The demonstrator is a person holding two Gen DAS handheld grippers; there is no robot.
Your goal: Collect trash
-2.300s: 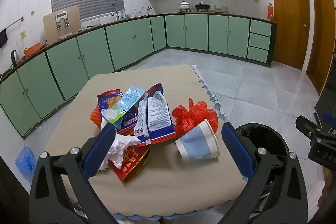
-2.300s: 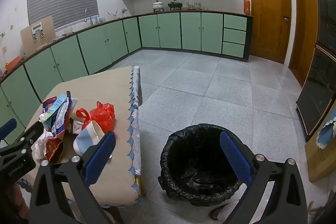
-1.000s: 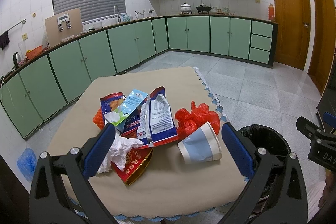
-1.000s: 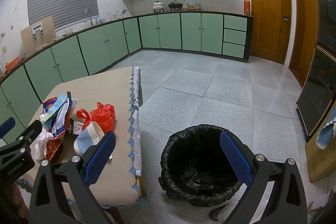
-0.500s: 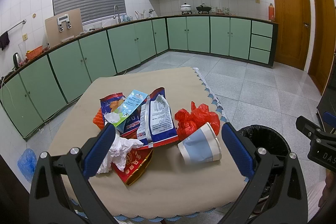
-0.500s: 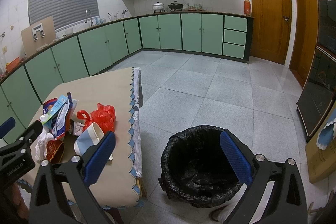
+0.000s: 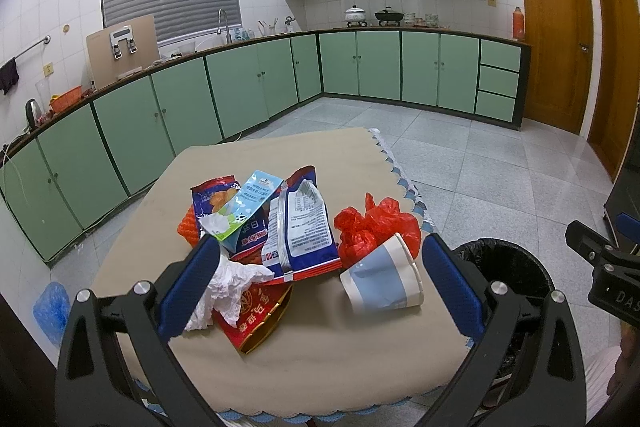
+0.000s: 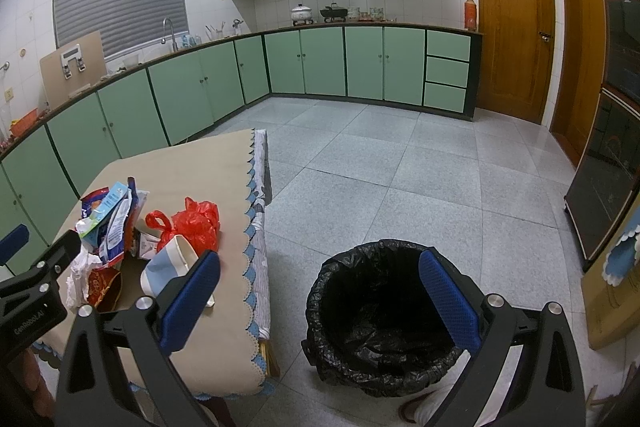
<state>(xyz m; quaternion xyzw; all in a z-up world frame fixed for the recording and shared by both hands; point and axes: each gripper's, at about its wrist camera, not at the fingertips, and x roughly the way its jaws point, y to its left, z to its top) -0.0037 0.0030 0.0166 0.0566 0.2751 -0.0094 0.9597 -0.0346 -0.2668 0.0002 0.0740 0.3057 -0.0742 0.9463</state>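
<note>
Both claws spread wide, grasping nothing. Left claw (image 7: 316,267) poised above the near edge of the desk (image 7: 344,355), aimed at the trash heap; right claw (image 8: 318,291) held off the desk's side, over the bin (image 8: 380,315) on the floor. Judged a division of labour: one claw facing the litter, the other already by the receptacle.

Nothing collected yet; all trash seen on the desk. Bin lined with a black bag, placed just beside the desk edge, presumably so pieces travel a short way.

Heap contents, left wrist view:
- Paper cup (image 7: 382,283), white and pale blue, lying on its side, mouth toward the near right, nearest the bin side. Judged the easiest first pick.
- Red plastic bag (image 7: 376,223), crumpled, touching the cup's far end.
- Blue-and-white snack packet (image 7: 300,227), back panel up, with small print too fine to read.
- Light blue carton (image 7: 246,205), flattened, bearing white lettering that cannot be read here.
- Red foil wrapper (image 7: 256,319) with gold Chinese characters, not decipherable.
- White tissue (image 7: 228,283), crumpled, lying over the red wrapper.

Legible writing: "DAS" on the right claw's body in the left wrist view; a faint maker's mark on the left claw's body in the right wrist view, not surely readable.
</note>
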